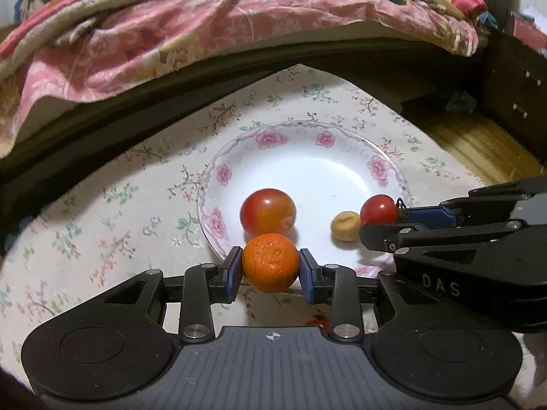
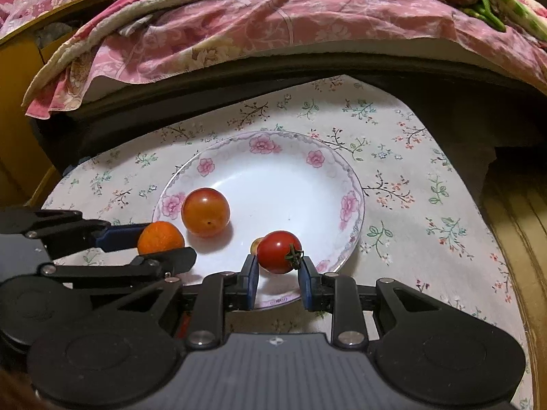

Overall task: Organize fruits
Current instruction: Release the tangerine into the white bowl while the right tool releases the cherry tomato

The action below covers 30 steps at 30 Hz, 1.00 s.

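A white plate with a pink-flower rim (image 1: pixel 263 138) (image 2: pixel 263 144) lies on a floral tablecloth. On it rest a large red-orange tomato (image 1: pixel 267 211) (image 2: pixel 205 212) and a small tan fruit (image 1: pixel 346 226), which the right wrist view mostly hides. My left gripper (image 1: pixel 270 263) (image 2: pixel 163 243) is shut on an orange (image 1: pixel 270 259) (image 2: pixel 160 237) at the plate's near-left rim. My right gripper (image 2: pixel 278 268) (image 1: pixel 384 220) is shut on a small red tomato (image 2: pixel 277 251) (image 1: pixel 377 209) with a green stem, over the plate's near-right part.
The floral tablecloth (image 1: pixel 112 205) covers a small round table. A bed with a pink quilt (image 1: pixel 171 34) runs close behind it. Wooden floor (image 1: pixel 478 143) and a dark drawer unit (image 1: pixel 516 92) lie to the right. A red-orange scrap (image 1: pixel 316 323) shows under my left gripper.
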Available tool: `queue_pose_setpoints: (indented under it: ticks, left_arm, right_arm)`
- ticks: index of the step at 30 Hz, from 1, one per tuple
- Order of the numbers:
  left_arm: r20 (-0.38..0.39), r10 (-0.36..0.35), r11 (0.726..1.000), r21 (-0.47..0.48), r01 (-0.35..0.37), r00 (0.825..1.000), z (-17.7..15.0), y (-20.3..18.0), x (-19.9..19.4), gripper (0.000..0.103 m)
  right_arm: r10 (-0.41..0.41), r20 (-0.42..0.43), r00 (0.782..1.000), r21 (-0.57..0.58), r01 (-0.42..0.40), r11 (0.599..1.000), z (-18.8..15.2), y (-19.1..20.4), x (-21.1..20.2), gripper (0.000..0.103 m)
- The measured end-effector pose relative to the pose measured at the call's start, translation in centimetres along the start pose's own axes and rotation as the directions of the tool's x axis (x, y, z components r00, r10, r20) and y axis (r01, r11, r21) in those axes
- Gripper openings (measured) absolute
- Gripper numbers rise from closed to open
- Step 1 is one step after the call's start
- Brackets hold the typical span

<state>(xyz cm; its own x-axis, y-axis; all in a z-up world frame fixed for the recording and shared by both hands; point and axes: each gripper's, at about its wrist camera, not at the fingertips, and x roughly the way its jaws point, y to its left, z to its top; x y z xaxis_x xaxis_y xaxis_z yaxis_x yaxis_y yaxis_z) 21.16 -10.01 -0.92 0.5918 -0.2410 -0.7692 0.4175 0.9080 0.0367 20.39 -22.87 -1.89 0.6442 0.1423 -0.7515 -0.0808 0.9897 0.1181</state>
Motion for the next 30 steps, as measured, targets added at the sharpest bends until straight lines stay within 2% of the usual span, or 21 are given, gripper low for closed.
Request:
queue_pose_setpoints:
  ticks: [7, 16, 21, 30]
  left_arm:
    - [0.0, -0.007, 1.0, 0.008, 0.007, 1.0, 0.4, 0.0, 1.0, 0.042]
    - [0.002, 0.0, 1.0, -0.001, 0.0, 1.0, 0.5, 0.0, 1.3, 0.044]
    - [0.015, 0.014, 1.0, -0.004, -0.014, 1.0, 0.7, 0.0, 0.7, 0.053]
    - [0.04, 0.04, 0.999, -0.01, -0.039, 0.998, 0.8, 0.6, -0.2, 0.059]
  right_arm:
    - [-0.035, 0.014, 0.999, -0.017, 0.036, 0.999, 0.3, -0.4, 1.1, 0.03]
    - [-0.044, 0.024, 0.999, -0.013, 0.044, 0.999, 0.7, -0.7, 1.3, 0.031]
    - [-0.05, 0.035, 0.998, -0.008, 0.05, 0.999, 0.7, -0.7, 1.0, 0.031]
    - [-0.047, 0.061, 0.997, 0.008, 0.047, 0.999, 1.1, -0.4, 0.4, 0.032]
